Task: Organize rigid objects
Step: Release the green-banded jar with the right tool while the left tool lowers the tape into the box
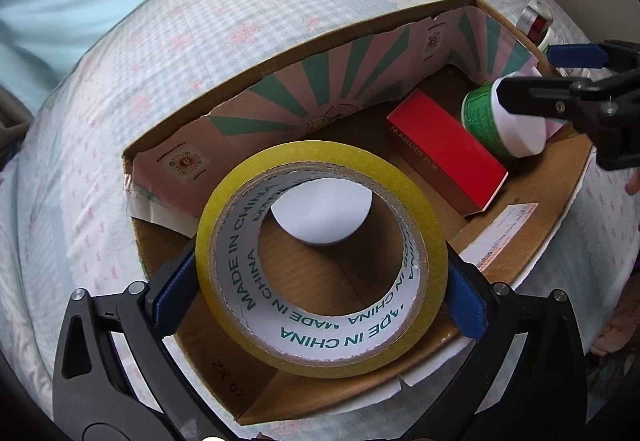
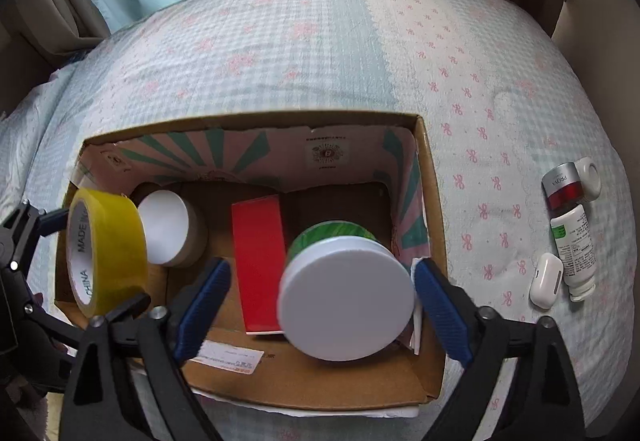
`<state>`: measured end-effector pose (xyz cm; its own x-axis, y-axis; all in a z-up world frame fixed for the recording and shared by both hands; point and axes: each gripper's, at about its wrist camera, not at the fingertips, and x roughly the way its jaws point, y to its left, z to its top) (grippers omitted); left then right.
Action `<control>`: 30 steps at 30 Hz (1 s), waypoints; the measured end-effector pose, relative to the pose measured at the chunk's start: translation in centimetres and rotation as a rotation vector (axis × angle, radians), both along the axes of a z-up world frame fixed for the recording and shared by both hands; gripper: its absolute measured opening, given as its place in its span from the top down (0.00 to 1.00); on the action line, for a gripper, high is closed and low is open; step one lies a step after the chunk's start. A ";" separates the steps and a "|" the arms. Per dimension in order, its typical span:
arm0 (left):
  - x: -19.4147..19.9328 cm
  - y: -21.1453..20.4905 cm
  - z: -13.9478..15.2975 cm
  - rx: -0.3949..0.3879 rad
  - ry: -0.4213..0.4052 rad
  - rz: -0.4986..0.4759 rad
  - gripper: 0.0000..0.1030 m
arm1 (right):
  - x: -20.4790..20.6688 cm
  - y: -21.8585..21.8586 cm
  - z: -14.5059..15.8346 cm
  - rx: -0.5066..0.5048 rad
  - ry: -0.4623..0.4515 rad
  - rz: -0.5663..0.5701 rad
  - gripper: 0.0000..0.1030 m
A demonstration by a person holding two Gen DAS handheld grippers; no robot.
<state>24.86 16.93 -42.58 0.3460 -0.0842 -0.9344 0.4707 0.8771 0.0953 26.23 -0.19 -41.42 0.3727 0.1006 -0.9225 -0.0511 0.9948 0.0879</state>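
My left gripper (image 1: 320,293) is shut on a yellow tape roll (image 1: 320,357), held over the left part of an open cardboard box (image 1: 552,201); the roll also shows in the right wrist view (image 2: 116,241). Behind it in the box sits a brown jar with a white lid (image 2: 168,229). A red box (image 2: 260,261) lies on the box floor. My right gripper (image 2: 320,305) is open around a green jar with a white lid (image 2: 346,301), lying tilted in the box's right part. Its fingers (image 2: 440,313) stand a little apart from the lid.
The box (image 2: 428,241) rests on a pale blue checked bedspread (image 2: 320,61). To its right lie a red-and-silver bottle (image 2: 562,185), a white bottle (image 2: 574,253), a white earbud case (image 2: 546,281) and a small white ring-shaped item (image 2: 592,177). Curtains hang behind.
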 end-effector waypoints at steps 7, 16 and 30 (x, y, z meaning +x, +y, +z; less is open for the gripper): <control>0.0 0.4 -0.3 0.050 0.012 0.023 0.00 | -0.7 0.3 1.1 0.008 -0.040 0.004 0.00; 0.1 -0.3 -0.3 0.081 0.003 0.000 0.00 | -1.6 1.0 0.6 0.022 -0.031 0.000 0.00; 0.5 1.4 -0.1 0.000 0.072 0.098 0.00 | -2.0 0.5 0.4 0.021 -0.011 -0.015 0.00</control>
